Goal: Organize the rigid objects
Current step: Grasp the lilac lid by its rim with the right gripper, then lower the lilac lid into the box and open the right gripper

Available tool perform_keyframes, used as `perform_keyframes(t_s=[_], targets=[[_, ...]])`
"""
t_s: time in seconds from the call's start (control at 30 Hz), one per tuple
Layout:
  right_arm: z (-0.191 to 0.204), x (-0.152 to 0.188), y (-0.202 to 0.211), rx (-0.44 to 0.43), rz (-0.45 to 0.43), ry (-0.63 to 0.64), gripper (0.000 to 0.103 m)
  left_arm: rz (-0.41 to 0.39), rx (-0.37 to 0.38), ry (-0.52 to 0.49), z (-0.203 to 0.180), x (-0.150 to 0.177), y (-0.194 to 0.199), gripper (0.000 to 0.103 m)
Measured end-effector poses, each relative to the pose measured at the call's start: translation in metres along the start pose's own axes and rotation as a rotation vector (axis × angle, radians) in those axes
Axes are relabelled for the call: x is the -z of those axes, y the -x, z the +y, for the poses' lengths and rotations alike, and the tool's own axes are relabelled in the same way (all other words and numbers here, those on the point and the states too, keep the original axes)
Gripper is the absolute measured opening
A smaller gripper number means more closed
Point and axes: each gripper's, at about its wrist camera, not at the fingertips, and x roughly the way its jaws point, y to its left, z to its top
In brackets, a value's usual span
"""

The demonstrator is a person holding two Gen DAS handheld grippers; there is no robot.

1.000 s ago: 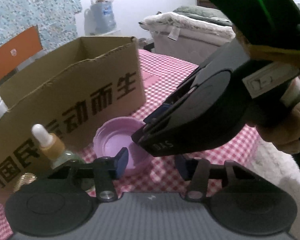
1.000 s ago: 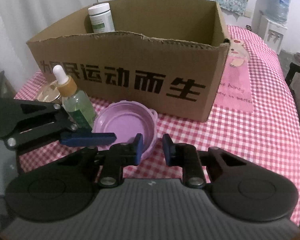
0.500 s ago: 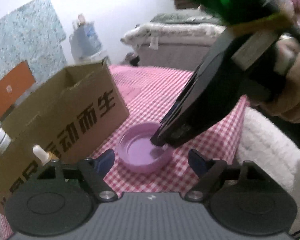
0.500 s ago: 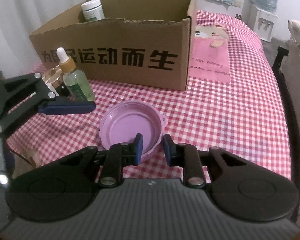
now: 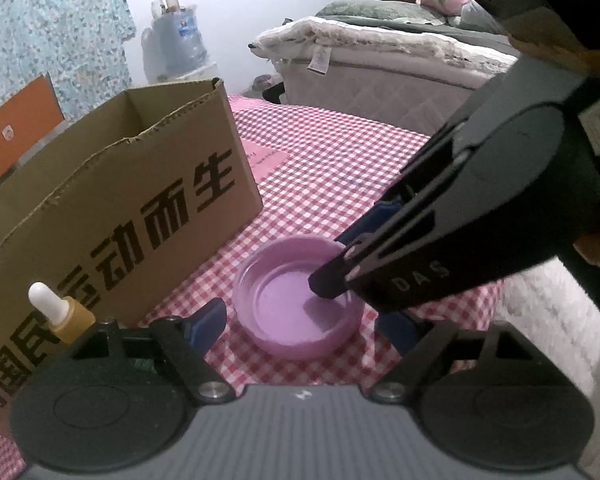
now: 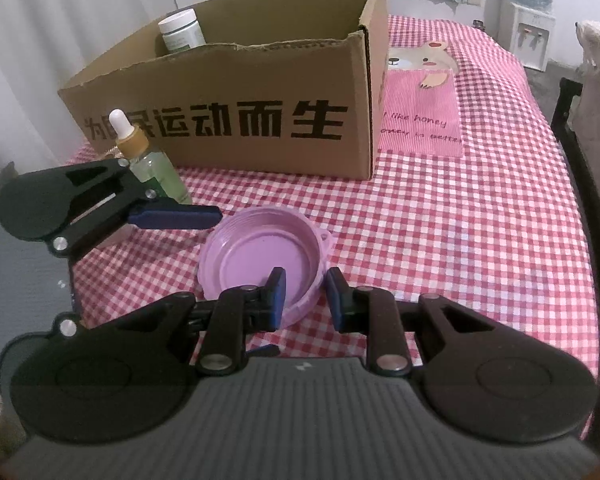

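A purple lid (image 5: 296,302) lies upside down on the checked tablecloth in front of the cardboard box (image 5: 112,208); it also shows in the right wrist view (image 6: 260,260). My right gripper (image 6: 304,298) straddles its near rim, one finger inside and one outside, with a small gap left. My left gripper (image 5: 300,326) is open wide beside the lid and holds nothing. A dropper bottle (image 6: 150,164) stands left of the lid. A white-capped jar (image 6: 180,32) sits in the box (image 6: 236,108).
A pink bear mat (image 6: 420,100) lies right of the box. The table's right edge has a black rail (image 6: 580,184). A bed (image 5: 400,64) and a water dispenser (image 5: 176,44) stand beyond the table.
My right gripper has moved over the lid's rim, its fingers now on either side of it. My left gripper opened wide and drew back.
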Motion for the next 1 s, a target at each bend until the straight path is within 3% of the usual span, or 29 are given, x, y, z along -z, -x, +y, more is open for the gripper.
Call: perform_keyframes(t_s=[0.1,0.33,0.5,0.73,0.83,1.0], targets=[[-0.001,0.0,-0.001,0.006,0.006,0.002,0.02,-0.005,0.002,0.012,0.001,0.0,0.0,0.074],[0.003,-0.002,0.007,0.015,-0.02,-0.008,0.018,-0.043,-0.004,0.035,0.004,-0.002,0.011,0.074],[0.022,-0.016,0.035,0.043,-0.095,0.038,0.018,-0.15,-0.056,0.033,0.014,-0.013,0.048,0.074],[0.056,-0.062,0.075,0.046,-0.237,0.151,0.018,-0.295,-0.126,0.055,0.054,-0.038,0.1,0.074],[0.065,-0.089,0.081,0.017,-0.264,0.182,0.018,-0.275,-0.153,0.089,0.078,-0.051,0.103,0.071],[0.065,-0.141,0.067,-0.043,-0.237,0.183,0.018,-0.206,-0.121,0.17,0.128,-0.074,0.087,0.067]])
